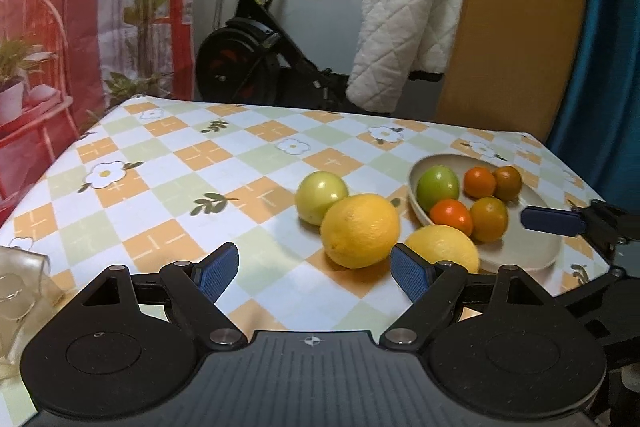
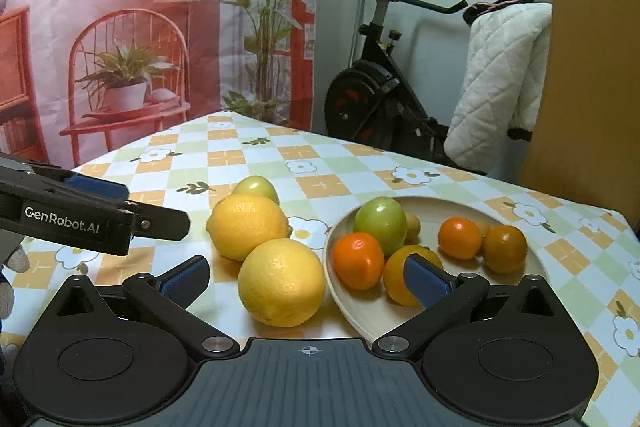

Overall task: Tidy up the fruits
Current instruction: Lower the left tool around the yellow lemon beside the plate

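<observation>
A surface (image 1: 180, 163) covered in a smooth checked cloth of orange, pale green and white squares with printed daisies holds loose fruit and a shallow, oval, cream-coloured bowl (image 2: 432, 205).

Three fruits lie outside the bowl, just to its left. Two are large yellow lemons with dimpled, slightly glossy skin: the nearer lemon (image 2: 282, 282) sits right against the bowl's rim, and the farther lemon (image 2: 246, 225) touches it from behind. A smooth, round green fruit (image 1: 321, 195) rests against the far lemon.

Inside the bowl are another green fruit (image 2: 380, 219), two bright orange mandarins (image 2: 357, 259) (image 2: 459, 237), and darker orange-green citrus (image 2: 505, 243).

The left gripper (image 1: 314, 269) hovers low with its blue ribbed pads spread wide, holding nothing, pointed at the farther lemon. The right gripper (image 2: 306, 277) is likewise spread wide and empty, with the nearer lemon lying between its fingers but not touched.

The lemons look firm, fairly heavy and inclined to roll; their pebbled skin should give the pads purchase. Taking hold across the widest middle, with pads on opposite sides, seems safest. The bowl looks hard and could slide on the slick cloth if nudged.
</observation>
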